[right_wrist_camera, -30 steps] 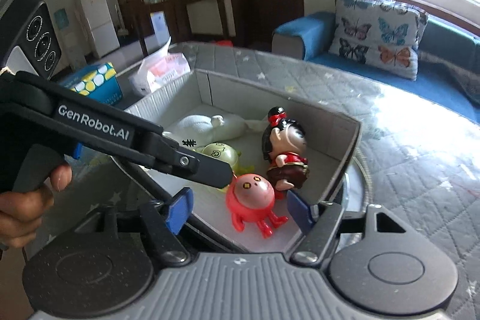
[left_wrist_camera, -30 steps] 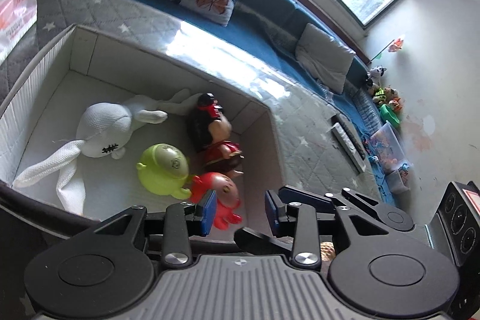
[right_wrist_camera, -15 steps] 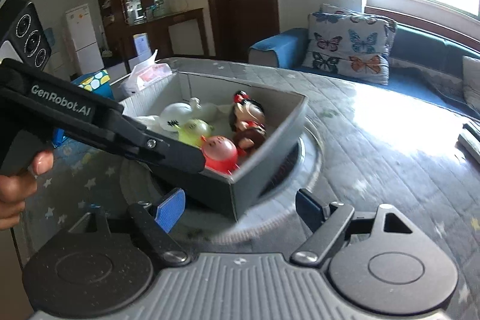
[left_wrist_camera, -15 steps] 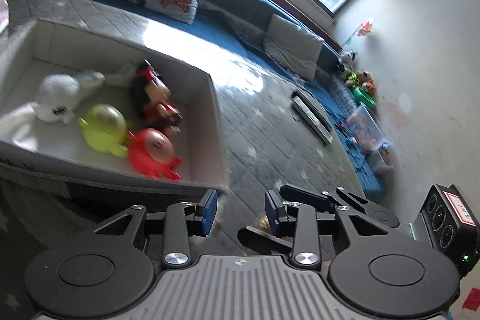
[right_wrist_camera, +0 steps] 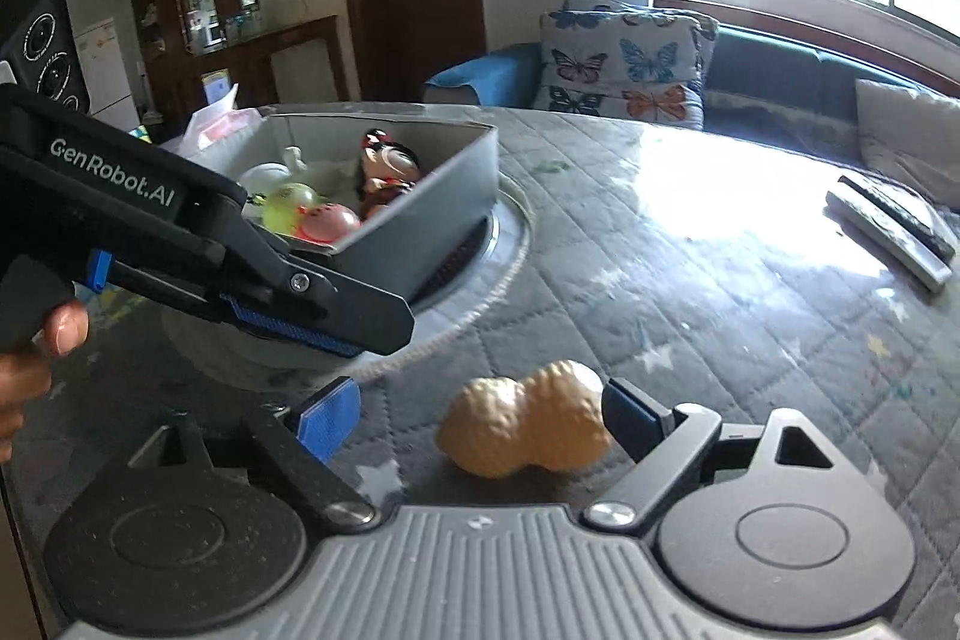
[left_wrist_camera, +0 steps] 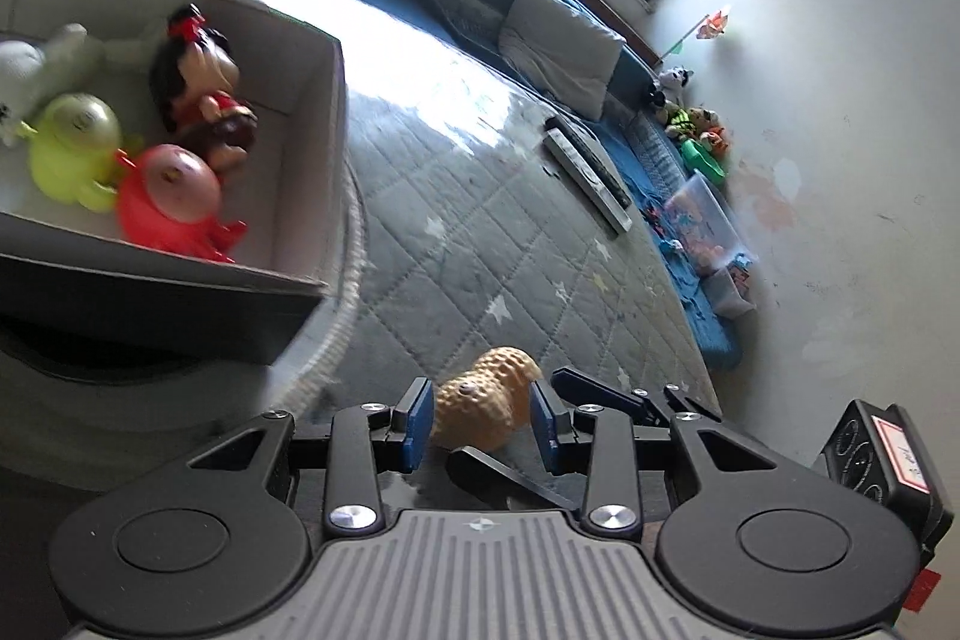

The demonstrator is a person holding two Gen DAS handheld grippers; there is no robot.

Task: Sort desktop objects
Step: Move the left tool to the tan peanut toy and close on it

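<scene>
A tan peanut toy [right_wrist_camera: 522, 427] lies on the grey quilted table cover [right_wrist_camera: 690, 280] between the fingers of my right gripper [right_wrist_camera: 474, 418]. Its jaws are opening and do not press the peanut. My left gripper [left_wrist_camera: 480, 421] hovers just above, open and holding nothing; the peanut [left_wrist_camera: 486, 397] only shows through its gap. The grey box [left_wrist_camera: 312, 130] at the left holds a red toy [left_wrist_camera: 171, 190], a green toy [left_wrist_camera: 75, 142], a black-haired doll [left_wrist_camera: 192, 76] and a white plush [left_wrist_camera: 30, 58].
The box [right_wrist_camera: 444, 208] stands on a round base with a white cord rim [right_wrist_camera: 510, 268]. Two flat remotes [right_wrist_camera: 888, 226] lie at the table's far right. A blue sofa with a butterfly cushion [right_wrist_camera: 624, 64] runs behind. A hand [right_wrist_camera: 30, 358] grips the left tool.
Both grippers have drawn back from over the box, which slid to the left in both views. The peanut has come into view between the right fingers, and the right jaws have widened.
</scene>
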